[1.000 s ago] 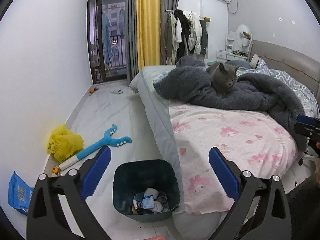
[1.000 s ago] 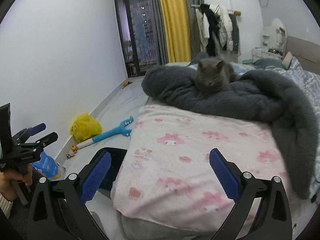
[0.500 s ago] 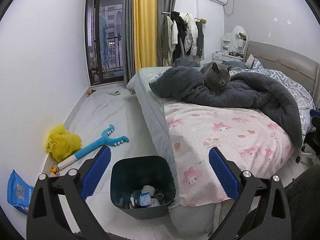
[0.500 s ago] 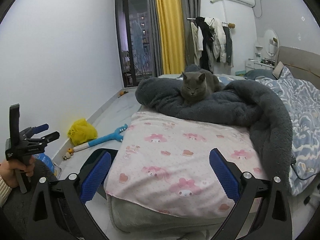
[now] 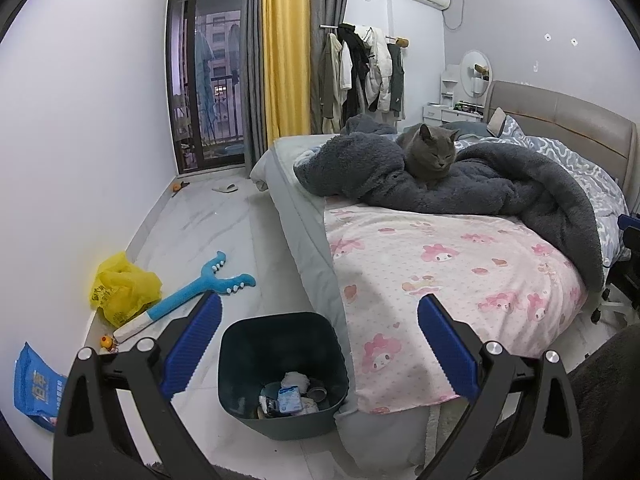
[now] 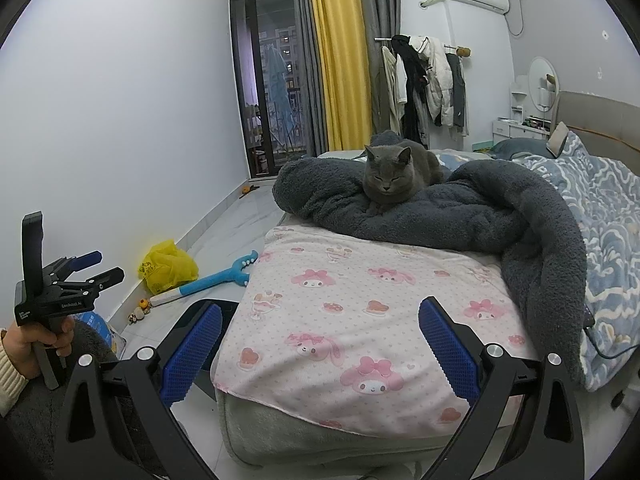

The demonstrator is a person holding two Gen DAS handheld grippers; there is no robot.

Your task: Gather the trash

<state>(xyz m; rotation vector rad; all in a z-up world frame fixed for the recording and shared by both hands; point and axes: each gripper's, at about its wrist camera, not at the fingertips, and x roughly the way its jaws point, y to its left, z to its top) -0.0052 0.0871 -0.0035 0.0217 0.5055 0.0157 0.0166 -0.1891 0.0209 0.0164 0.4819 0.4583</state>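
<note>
Both grippers (image 5: pixel 318 344) (image 6: pixel 319 350) spread empty, bin's trash (image 5: pixel 290 396) visible only from left wrist.

Pale walls; marble-look floor (image 5: pixel 224 232); bed (image 5: pixel 460 264) beside yellow curtain (image 5: pixel 286 48); dark balcony door (image 5: pixel 208 92).

The left gripper (image 5: pixel 318 342) is wide open and holds nothing. A dark bin (image 5: pixel 248 364) with trash (image 5: pixel 294 394) inside stands beside the bed (image 5: pixel 440 264).
</note>
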